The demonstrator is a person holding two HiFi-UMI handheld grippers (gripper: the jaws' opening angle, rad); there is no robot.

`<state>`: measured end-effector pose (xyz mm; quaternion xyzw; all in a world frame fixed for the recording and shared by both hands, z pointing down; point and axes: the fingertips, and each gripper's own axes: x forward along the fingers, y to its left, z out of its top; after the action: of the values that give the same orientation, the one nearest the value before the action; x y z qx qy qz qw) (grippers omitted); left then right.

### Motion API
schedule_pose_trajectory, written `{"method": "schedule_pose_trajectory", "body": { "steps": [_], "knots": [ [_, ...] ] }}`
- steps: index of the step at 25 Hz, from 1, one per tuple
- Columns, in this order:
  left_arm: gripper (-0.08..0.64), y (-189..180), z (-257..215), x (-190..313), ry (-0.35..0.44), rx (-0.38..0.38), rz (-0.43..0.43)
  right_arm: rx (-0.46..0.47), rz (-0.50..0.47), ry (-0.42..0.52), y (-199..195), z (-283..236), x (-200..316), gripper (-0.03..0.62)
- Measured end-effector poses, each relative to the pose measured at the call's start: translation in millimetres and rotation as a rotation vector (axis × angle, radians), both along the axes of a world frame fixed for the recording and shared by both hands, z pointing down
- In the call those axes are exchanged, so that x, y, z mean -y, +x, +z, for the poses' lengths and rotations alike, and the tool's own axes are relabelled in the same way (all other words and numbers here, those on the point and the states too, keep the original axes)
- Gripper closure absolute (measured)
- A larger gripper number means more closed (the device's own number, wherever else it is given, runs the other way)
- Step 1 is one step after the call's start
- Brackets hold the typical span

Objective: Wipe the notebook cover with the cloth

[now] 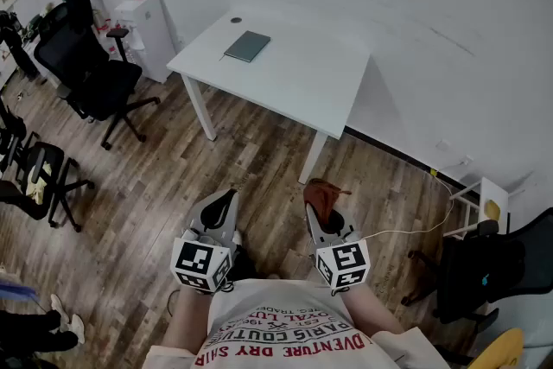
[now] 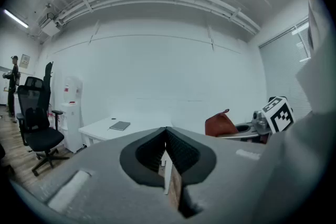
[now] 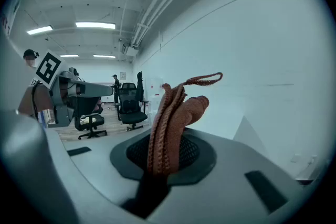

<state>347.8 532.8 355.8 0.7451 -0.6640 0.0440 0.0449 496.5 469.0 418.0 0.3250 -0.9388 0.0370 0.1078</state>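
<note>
A dark green notebook [image 1: 248, 46] lies flat on a white table [image 1: 294, 78] across the room, well ahead of both grippers; it also shows small in the left gripper view as the notebook [image 2: 120, 125]. My right gripper [image 1: 322, 201] is shut on a rust-brown cloth [image 3: 170, 115], which stands bunched up out of the jaws; the cloth [image 1: 322, 193] hangs over the wood floor. My left gripper [image 1: 221, 205] is shut with nothing in it, its pads [image 2: 176, 152] pressed together.
Black office chairs [image 1: 91, 78] stand left of the table, with a water dispenser [image 1: 143, 13] behind them. More chairs [image 1: 34, 173] line the left edge. A white cable [image 1: 415, 229] runs over the wood floor at right, near a dark chair [image 1: 484, 268].
</note>
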Motion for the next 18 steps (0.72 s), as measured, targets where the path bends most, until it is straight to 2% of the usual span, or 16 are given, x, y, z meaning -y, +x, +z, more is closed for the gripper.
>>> {"method": "schedule_pose_trajectory", "body": {
  "steps": [7, 13, 18],
  "knots": [
    [0.551, -3, 2, 3, -0.006, -0.001, 0.000, 0.003, 0.001, -0.008, -2, 2, 2, 0.524],
    [0.551, -6, 2, 10, -0.008, 0.000, 0.020, 0.080, -0.005, -0.032, -11, -9, 10, 0.522],
    [0.551, -20, 7, 19, -0.016, -0.009, 0.025, 0.088, -0.018, -0.021, -27, -14, 18, 0.520]
  ]
}}
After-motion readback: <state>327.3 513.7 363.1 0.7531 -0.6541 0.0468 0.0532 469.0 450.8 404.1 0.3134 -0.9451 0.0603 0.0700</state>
